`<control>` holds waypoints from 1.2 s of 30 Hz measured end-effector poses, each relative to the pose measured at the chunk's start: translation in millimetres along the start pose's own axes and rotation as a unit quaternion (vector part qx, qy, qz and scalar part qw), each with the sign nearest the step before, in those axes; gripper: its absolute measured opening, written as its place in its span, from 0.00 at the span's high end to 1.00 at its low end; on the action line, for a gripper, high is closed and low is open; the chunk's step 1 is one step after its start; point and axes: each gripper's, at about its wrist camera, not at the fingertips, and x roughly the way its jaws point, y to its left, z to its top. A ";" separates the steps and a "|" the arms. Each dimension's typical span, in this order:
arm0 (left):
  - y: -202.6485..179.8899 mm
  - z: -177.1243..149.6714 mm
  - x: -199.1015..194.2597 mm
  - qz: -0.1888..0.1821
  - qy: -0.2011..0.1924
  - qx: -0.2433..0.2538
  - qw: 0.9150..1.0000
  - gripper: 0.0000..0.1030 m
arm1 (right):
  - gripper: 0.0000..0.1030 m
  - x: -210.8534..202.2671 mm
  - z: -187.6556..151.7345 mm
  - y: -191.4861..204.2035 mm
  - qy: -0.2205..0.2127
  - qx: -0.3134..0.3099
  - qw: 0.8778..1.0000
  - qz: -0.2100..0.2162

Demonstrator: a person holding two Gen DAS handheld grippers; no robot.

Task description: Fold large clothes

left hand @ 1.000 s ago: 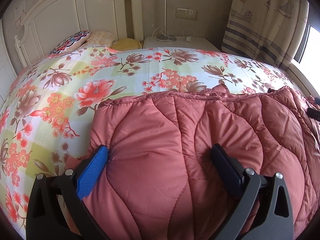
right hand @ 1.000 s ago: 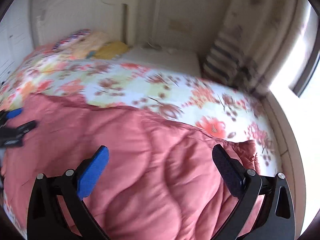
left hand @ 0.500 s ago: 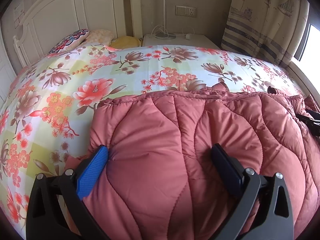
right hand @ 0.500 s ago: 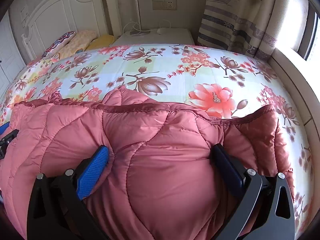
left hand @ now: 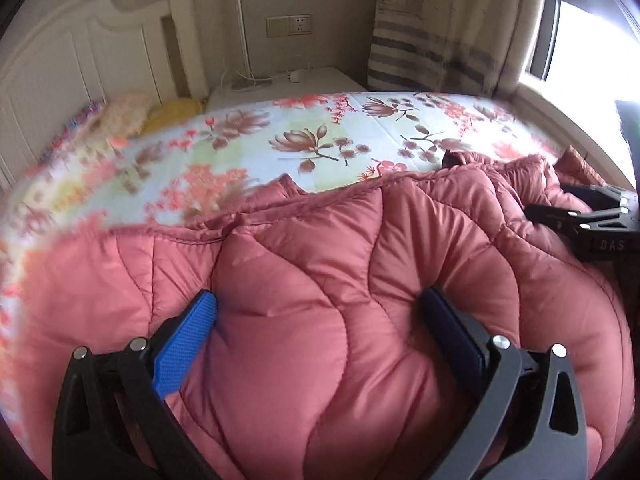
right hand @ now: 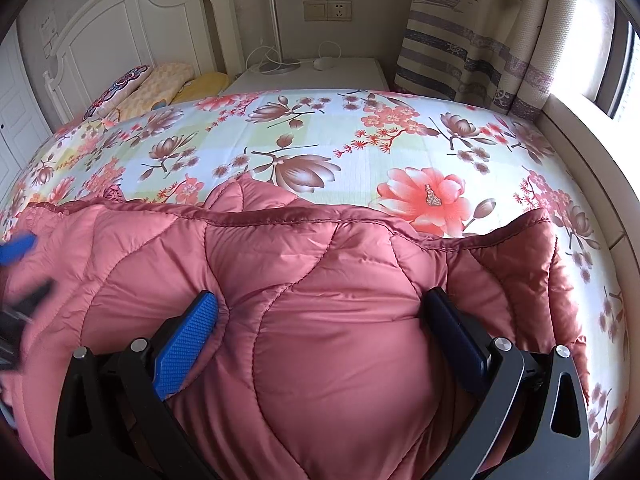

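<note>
Floral-sheeted bed [right hand: 320, 136], headboard at far left. Across its near edge, puffy pink quilted coat [right hand: 320, 300], bound hem running side to side, bunched toward the right edge. Left gripper [left hand: 320, 320]: jaws spread wide, a fat bulge of coat wedged between them and pressing both blue pads. Right gripper [right hand: 324, 320]: same, jaws wide around a padded fold. Pillows [right hand: 152, 84] at far left corner.

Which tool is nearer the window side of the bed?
Right. The right tool grips the pink quilted coat at its end toward the window; the left tool grips it farther toward the pillows.
</note>
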 end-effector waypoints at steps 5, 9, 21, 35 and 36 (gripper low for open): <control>6.4 -0.1 1.2 -0.012 0.002 -0.018 1.000 0.02 | 0.04 -1.4 0.8 0.8 0.001 0.001 1.000 -0.001; 7.4 -0.3 -0.3 -0.013 0.001 -0.019 1.000 0.02 | 0.04 -34.6 -2.4 2.0 0.000 0.002 1.000 -0.005; 5.9 3.3 -1.6 -0.008 0.011 -0.016 1.000 0.02 | 0.04 -63.4 -82.7 -21.1 -0.029 -0.039 0.999 -0.013; -39.4 -27.0 -31.3 -0.045 -0.036 0.053 0.997 0.02 | 0.04 -65.6 -88.0 -21.9 -0.045 -0.030 0.998 -0.015; -33.2 -24.0 -28.8 -0.056 -0.031 0.036 0.997 0.02 | 0.04 -65.8 -88.5 -23.2 -0.045 -0.028 0.998 -0.014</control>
